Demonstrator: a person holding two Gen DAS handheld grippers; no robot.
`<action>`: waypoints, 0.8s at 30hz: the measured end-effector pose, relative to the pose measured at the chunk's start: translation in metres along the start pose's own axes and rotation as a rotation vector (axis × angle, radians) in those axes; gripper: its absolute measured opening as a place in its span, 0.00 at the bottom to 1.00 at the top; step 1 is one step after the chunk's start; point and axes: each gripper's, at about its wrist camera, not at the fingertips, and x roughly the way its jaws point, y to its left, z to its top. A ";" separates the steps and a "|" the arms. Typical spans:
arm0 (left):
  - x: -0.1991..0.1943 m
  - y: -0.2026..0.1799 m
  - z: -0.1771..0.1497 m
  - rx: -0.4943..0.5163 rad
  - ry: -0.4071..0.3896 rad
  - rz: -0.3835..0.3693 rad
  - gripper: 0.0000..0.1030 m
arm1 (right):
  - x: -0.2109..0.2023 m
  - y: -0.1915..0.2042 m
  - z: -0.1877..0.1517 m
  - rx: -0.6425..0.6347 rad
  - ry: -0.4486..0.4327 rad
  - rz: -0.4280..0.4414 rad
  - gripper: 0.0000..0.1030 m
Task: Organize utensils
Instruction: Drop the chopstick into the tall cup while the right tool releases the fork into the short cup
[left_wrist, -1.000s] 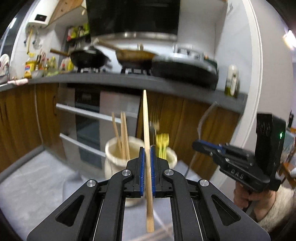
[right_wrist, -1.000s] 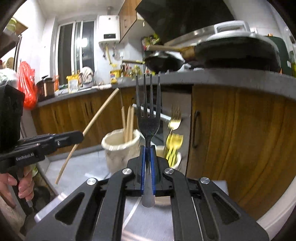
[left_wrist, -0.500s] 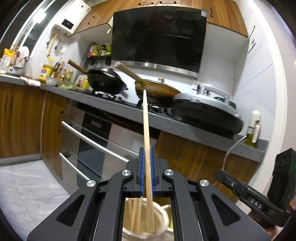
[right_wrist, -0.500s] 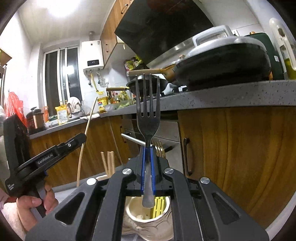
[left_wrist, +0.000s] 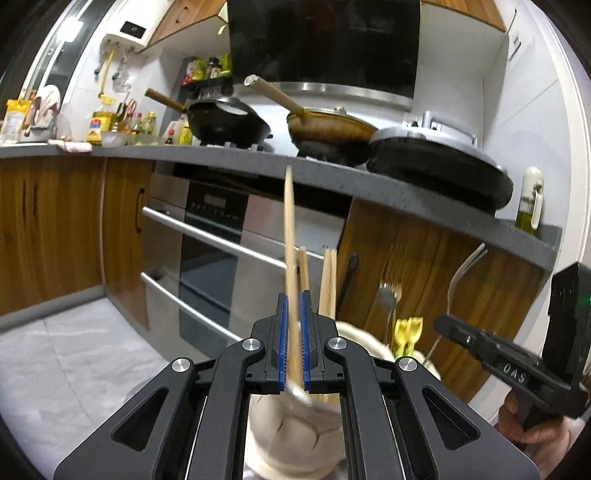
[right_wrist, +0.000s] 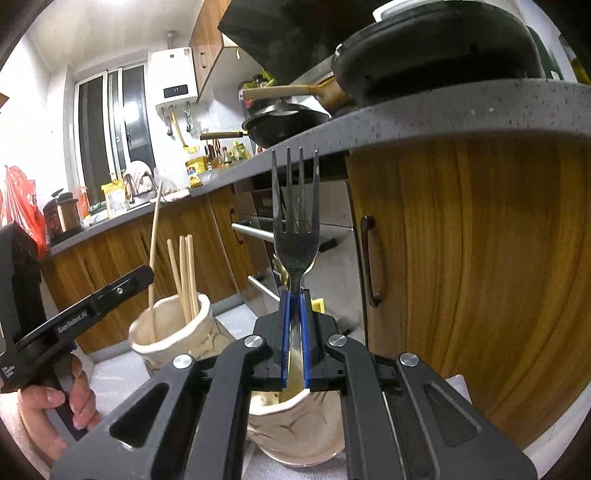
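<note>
The left gripper (left_wrist: 291, 347) is clenched on a chopstick (left_wrist: 290, 236) standing upright over the cream cup (right_wrist: 166, 332) that already holds other chopsticks (right_wrist: 183, 273). The right gripper (right_wrist: 294, 339) is clenched on a fork (right_wrist: 295, 221), tines up, above the second cup (right_wrist: 295, 424), which stands just beside the first. Released off-centre, either could strike a rim and tip out; the crowding chopsticks could deflect the new one.

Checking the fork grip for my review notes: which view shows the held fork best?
The right wrist view: the fork stands upright, tines up, clamped in the right gripper over a cream holder. The left wrist view shows it only as a thin curved sliver at the right edge.
</note>
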 end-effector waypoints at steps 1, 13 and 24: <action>0.000 0.000 -0.002 0.007 0.012 0.006 0.06 | 0.000 0.000 -0.001 -0.002 0.004 -0.002 0.05; -0.013 -0.003 -0.009 0.045 0.026 0.013 0.29 | 0.015 -0.001 -0.009 -0.005 0.083 -0.054 0.05; -0.030 0.002 -0.012 0.034 0.044 0.032 0.37 | 0.000 -0.002 -0.013 0.014 0.084 -0.075 0.28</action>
